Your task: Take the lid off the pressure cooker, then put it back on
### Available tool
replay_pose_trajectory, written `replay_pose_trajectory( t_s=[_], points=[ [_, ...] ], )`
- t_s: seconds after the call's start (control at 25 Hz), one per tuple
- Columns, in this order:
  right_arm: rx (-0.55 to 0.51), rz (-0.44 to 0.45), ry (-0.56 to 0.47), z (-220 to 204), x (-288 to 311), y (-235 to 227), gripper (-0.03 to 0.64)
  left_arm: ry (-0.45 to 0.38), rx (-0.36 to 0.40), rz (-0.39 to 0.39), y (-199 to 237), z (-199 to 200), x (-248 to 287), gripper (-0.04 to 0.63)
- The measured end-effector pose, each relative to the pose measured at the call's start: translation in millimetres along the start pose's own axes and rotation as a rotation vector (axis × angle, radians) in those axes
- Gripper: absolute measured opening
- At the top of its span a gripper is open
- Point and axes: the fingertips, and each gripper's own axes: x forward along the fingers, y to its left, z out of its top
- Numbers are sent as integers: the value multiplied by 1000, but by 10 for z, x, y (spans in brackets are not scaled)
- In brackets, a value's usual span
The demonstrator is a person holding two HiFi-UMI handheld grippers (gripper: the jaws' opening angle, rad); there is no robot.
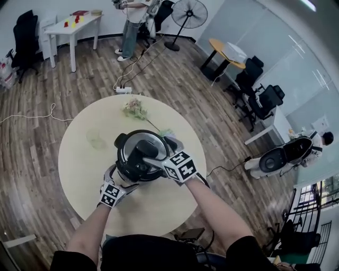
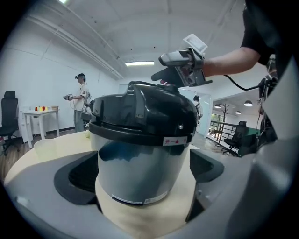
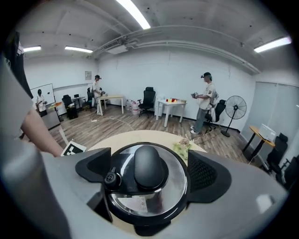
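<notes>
The pressure cooker stands upright near the middle of a round cream table. Its black-rimmed lid is seated on it. A rounded black handle runs across the lid's centre, and a small black valve knob sits just beside that handle.

The right gripper hangs over the cooker, tilted down at the lid. Its jaws are spread wide, one on each side of the lid's rim, and the handle lies in the gap between them. Neither pad presses on anything, so it holds nothing. In the left gripper view it shows above the lid's far edge, apart from it.

The left gripper comes at the cooker low from the side, close to the tabletop. Its jaws are also released and wide apart. The cooker's steel body fills the gap between them, and no pad clearly bears on it.

Beyond the cooker, on the same table, lies a small bunch of flowers. A clear cup stands just to the cooker's left in the head view. Well beyond the cooker, on the wooden floor, a person stands between a white desk and a pedestal fan.
</notes>
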Motion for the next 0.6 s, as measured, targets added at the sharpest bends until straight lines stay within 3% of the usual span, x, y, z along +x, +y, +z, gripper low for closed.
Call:
replay_pose_trajectory(
  t_s=[0.32,0.6],
  points=[
    [-115,215,314,-283,458,27,434,-23,-16,4,19,-17,53,589],
    [-161,301,531,-344,695,82,324,-31,-23,2,80,9,62,589]
  ],
)
